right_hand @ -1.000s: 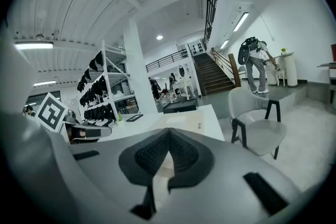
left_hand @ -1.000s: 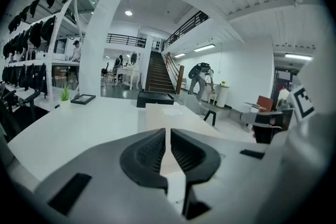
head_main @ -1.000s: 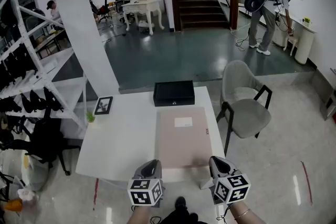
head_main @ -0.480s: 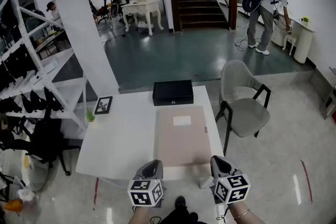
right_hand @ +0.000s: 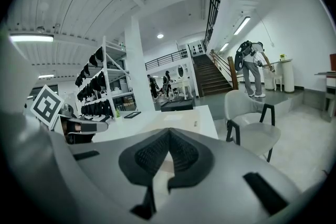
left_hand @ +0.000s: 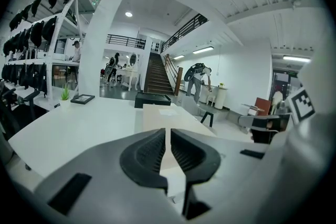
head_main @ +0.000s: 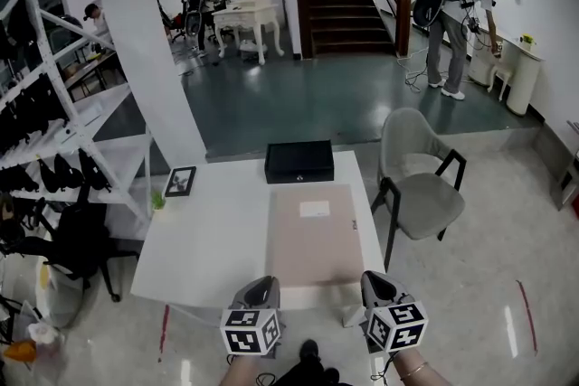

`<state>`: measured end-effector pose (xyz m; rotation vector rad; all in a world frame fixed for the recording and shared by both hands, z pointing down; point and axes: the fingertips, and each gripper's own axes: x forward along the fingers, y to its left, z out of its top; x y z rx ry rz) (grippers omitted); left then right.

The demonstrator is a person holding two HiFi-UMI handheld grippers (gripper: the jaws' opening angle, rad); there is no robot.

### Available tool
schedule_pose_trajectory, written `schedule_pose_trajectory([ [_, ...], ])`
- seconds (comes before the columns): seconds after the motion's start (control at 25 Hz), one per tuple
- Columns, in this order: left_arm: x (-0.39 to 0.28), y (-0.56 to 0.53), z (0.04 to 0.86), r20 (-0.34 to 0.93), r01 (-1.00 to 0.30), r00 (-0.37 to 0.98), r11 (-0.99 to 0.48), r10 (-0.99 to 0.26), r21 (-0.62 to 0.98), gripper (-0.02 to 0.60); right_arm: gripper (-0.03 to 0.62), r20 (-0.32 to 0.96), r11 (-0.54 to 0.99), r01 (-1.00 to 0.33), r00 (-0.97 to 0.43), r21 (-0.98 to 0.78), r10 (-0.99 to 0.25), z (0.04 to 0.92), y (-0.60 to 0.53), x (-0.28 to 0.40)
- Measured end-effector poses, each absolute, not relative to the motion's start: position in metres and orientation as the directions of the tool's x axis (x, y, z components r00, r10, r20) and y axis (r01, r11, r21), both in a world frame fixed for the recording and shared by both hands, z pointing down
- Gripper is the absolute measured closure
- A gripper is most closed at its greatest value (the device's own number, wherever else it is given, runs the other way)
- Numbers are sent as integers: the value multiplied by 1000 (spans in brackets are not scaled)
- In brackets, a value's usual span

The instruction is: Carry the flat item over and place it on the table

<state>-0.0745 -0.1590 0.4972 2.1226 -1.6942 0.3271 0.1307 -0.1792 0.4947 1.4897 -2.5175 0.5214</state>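
Flat item [head_main: 315, 235] lying along the desk's [head_main: 208, 240] right edge, just short of the black box [head_main: 299, 161] at the far edge. Hovering at its near corners: left gripper [head_main: 265, 284] and right gripper [head_main: 373, 278], jaws pressed together, seemingly pinching nothing. Placing looking done; only backing away remaining.

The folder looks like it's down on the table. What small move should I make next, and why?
Probably ease both grippers straight back from the table's near edge. The folder lies flat on the white table. The left gripper and right gripper sit at its near end, fingers shut with nothing between them, so nothing seems left to release.
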Motion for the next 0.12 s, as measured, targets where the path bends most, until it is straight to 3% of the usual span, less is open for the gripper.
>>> schedule_pose_trajectory([
  [0.12,-75,-151,500,435,-971,232,-178,-870,162,548,594,328,440,-874,-485,-206,-810,497,-173,130],
])
